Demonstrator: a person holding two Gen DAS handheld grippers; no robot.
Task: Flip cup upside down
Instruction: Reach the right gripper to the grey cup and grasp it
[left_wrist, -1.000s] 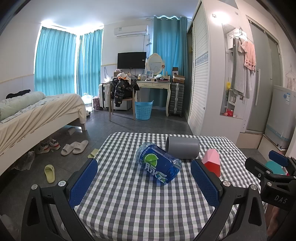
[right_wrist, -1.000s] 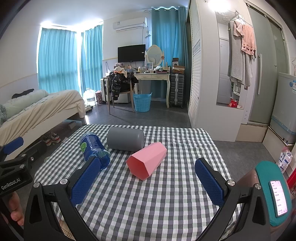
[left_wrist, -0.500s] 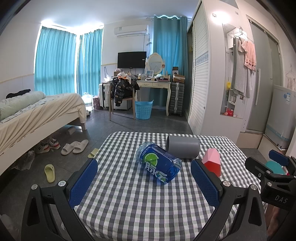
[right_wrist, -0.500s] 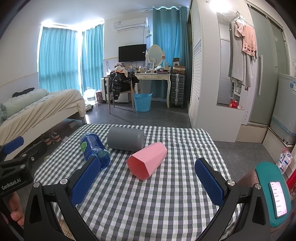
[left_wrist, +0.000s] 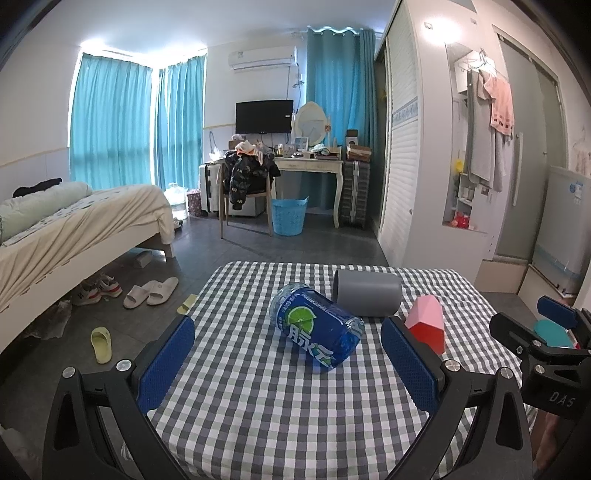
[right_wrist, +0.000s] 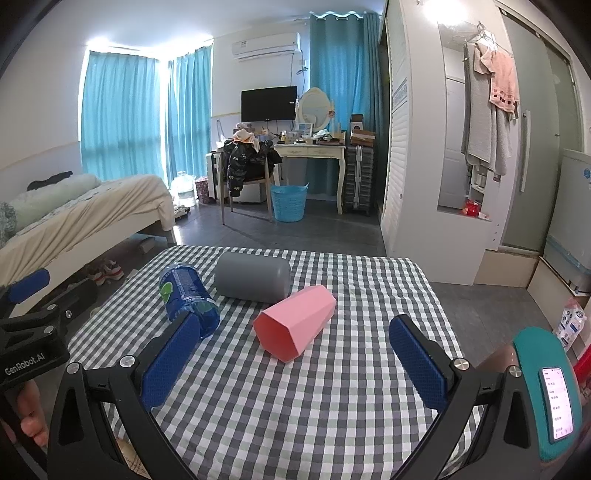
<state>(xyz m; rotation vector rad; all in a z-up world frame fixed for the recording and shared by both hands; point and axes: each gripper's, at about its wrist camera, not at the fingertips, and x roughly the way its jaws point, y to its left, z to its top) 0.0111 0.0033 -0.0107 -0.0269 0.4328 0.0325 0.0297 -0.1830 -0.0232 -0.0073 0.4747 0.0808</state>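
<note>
Cups are lying on their sides on the checked desk (right_wrist: 332, 406): the pink cup (right_wrist: 295, 323) is sitting at centre frame in the right wrist view, the grey cup (right_wrist: 253, 277) just above-left of it, and the blue bottle (right_wrist: 188, 295) further left. Left tongs (left_wrist: 288, 363) and right tongs (right_wrist: 291, 363) are both gaping wide along the lower frame, gripping nothing.
</note>
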